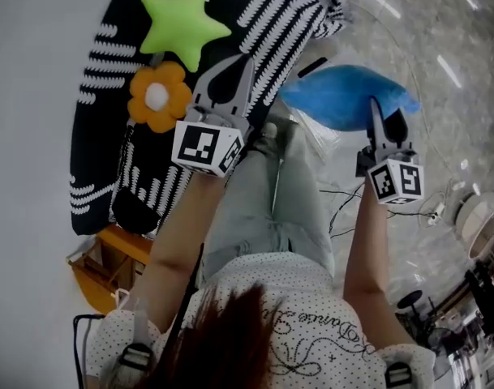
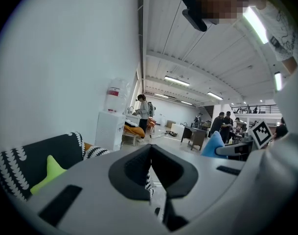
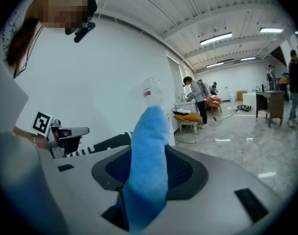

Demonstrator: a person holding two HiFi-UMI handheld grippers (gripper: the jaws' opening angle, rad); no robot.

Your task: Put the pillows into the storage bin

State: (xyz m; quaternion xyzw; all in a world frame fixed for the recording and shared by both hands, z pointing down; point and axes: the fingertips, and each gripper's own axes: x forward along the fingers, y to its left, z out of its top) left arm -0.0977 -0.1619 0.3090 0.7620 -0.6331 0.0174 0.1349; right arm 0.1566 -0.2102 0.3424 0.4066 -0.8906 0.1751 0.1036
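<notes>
Blue and soft, the pillow [image 1: 336, 96] sits at the right of the head view, its near edge pinched by the right gripper [image 1: 383, 124]. The left gripper [image 1: 228, 78] is over black patterned fabric [image 1: 100, 136] that carries a green star [image 1: 182, 23] and an orange flower [image 1: 157, 96]. An orange box [image 1: 109, 258] lies near left.

Only the left gripper view shows the left gripper [image 2: 150, 151] with its jaws pressed together on nothing. The star [image 2: 48, 173] is at the left and the pillow [image 2: 213, 145] far right.

The right gripper view shows the jaws of the right gripper [image 3: 149, 168] clamping the pillow [image 3: 151, 131] upright. The left gripper [image 3: 65, 133] is at the left.
</notes>
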